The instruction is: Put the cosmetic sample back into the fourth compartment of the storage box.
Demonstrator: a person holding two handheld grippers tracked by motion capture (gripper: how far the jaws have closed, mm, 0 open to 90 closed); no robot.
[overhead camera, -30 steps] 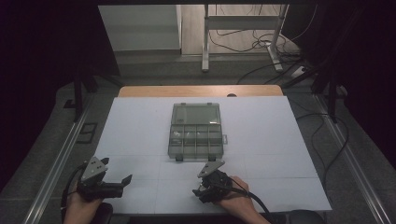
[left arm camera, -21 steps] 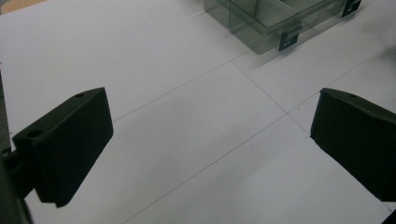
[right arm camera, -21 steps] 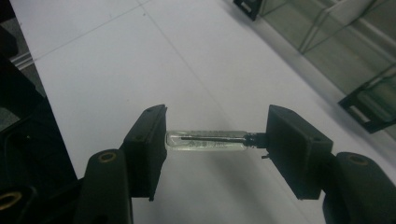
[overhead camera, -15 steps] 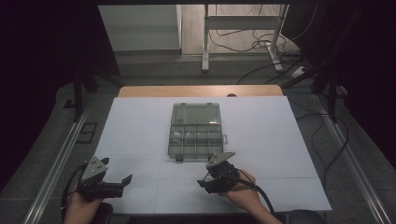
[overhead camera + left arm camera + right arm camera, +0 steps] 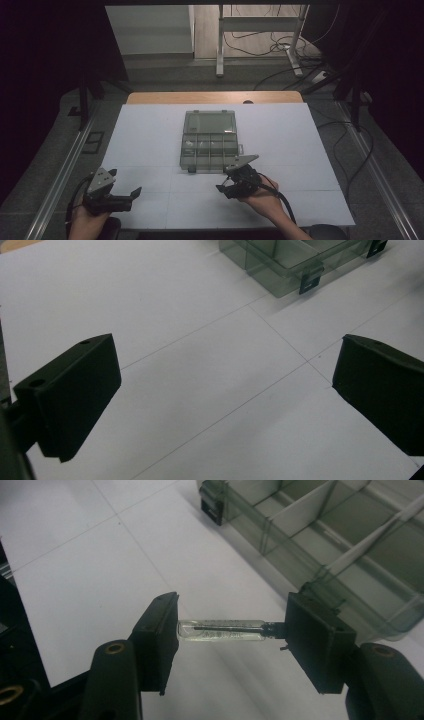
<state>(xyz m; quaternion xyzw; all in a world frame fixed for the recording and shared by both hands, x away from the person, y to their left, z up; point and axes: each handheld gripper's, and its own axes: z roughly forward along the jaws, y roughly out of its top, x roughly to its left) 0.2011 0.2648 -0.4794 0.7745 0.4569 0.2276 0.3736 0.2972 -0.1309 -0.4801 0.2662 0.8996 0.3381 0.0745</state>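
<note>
I have the right gripper (image 5: 227, 630) clamped on a small glass vial (image 5: 225, 630), held endwise between the two jaws, its dark-capped end against the one at 3 o'clock. A thin dark rod shows inside the glass. The vial hangs just above the white table (image 5: 310, 150), near the front edge of the clear compartment box (image 5: 210, 141), which lies at 11 o'clock from that gripper in the high view. My left gripper (image 5: 225, 390) sits with its jaws spread wide over bare table, nothing between them, well apart from the box, at the table's 7 o'clock corner.
</note>
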